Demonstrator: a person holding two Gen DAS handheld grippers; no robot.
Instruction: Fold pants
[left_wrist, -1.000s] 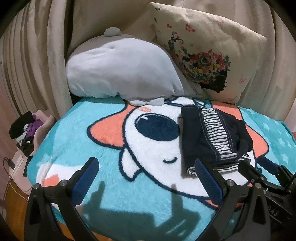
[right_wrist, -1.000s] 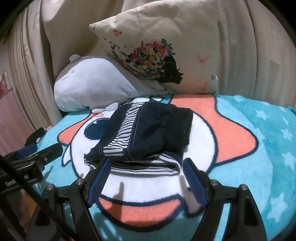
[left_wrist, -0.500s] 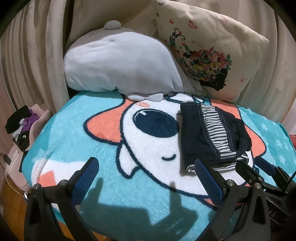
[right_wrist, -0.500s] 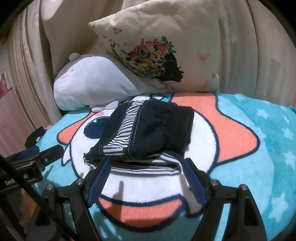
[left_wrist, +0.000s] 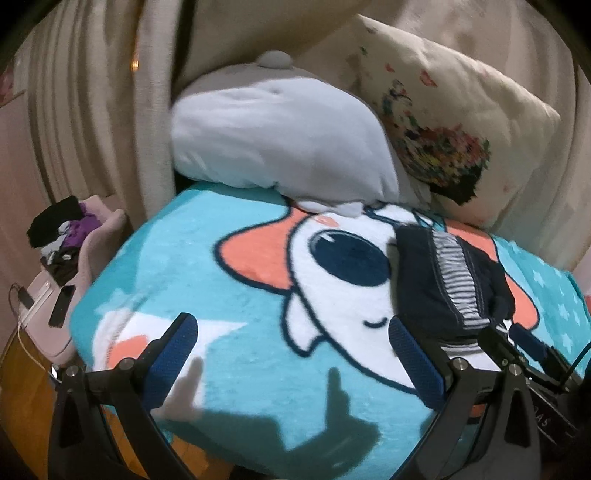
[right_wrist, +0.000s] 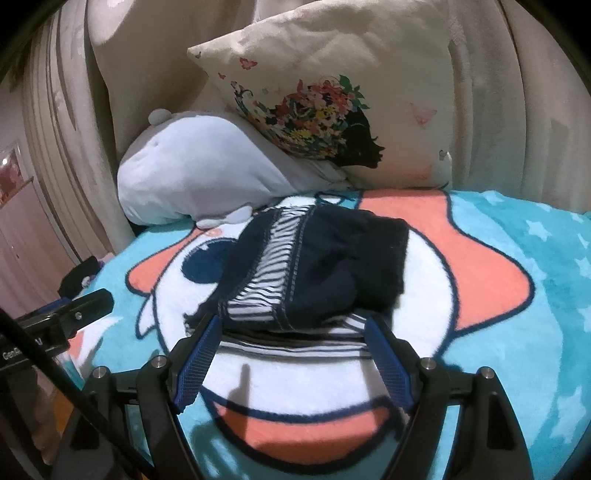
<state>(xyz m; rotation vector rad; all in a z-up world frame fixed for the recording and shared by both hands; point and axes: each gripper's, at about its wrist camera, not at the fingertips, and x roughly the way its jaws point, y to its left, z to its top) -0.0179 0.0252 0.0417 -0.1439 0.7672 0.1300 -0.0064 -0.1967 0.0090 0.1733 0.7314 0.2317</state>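
The pants (right_wrist: 314, 269) lie folded into a compact bundle mid-blanket (right_wrist: 517, 332) (apparently finished), so the right gripper (right_wrist: 291, 354) just near of them and the left gripper (left_wrist: 295, 358) both stand spread, empty.

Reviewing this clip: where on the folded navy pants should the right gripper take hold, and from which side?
Probably the near striped edge of the pants, approached low from the front. There the layers stack into one thick lip facing the open right gripper, already straddling it; the far side sits close to the plush.
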